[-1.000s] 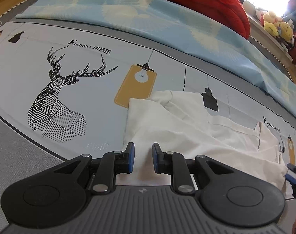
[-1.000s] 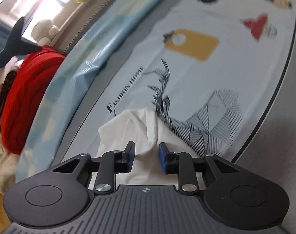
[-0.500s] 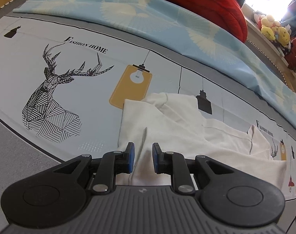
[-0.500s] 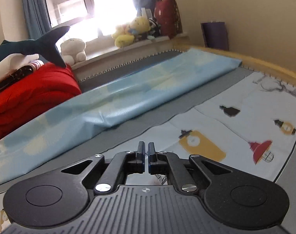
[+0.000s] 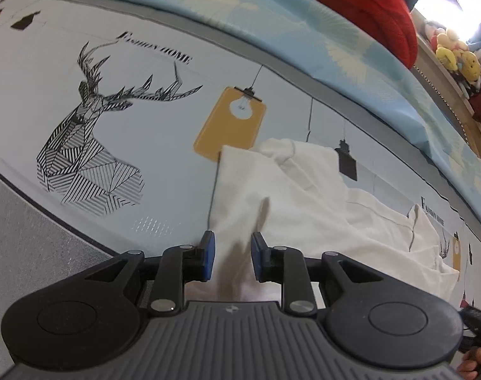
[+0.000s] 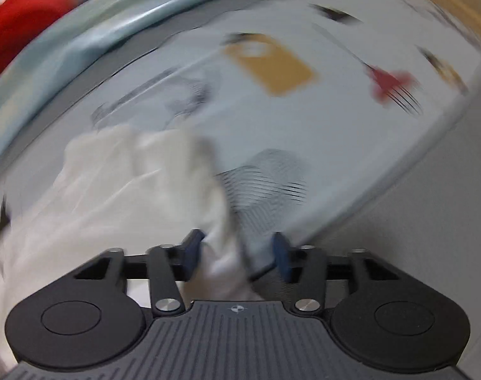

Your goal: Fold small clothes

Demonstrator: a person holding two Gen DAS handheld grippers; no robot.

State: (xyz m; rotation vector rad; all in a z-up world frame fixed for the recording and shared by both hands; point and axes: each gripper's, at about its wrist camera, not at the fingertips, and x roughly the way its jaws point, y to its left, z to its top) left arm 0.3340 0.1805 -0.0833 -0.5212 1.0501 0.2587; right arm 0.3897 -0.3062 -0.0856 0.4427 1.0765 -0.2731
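The white garment (image 5: 304, 196) lay crumpled on the printed bed sheet (image 5: 164, 145), its left edge overlapping the yellow lamp motif (image 5: 229, 123), its far end trailing toward the right of the bed. It was not yet flat, so the step in hand looked like taking hold of the near edge at two points in order to spread or turn it.

To do that well, each hand-held gripper would need to pinch a single layer at the hem rather than a bunched fold, and the two holds ought to sit well apart along the same edge, so the cloth could be drawn taut without twisting. Lifting only a little off the sheet before pulling should keep the rumpled middle from dragging under.

The left hand-held gripper (image 5: 230, 256) was held low and nearly level over the near edge of the garment, pointing across the bed toward the blue quilt (image 5: 304, 31), its blue pads (image 5: 208, 255) parted with a fold of white cloth rising between them but not pinched.

The right hand-held gripper (image 6: 237, 255) was tilted down toward the garment's (image 6: 129, 183) other end, near the striped deer print (image 6: 269, 183). Its pads (image 6: 280, 256) stood wide apart, with a ridge of cloth between them. That view was heavily smeared by motion, so whether the fabric touched either pad could not be told; it seemed to be released, poised to close.
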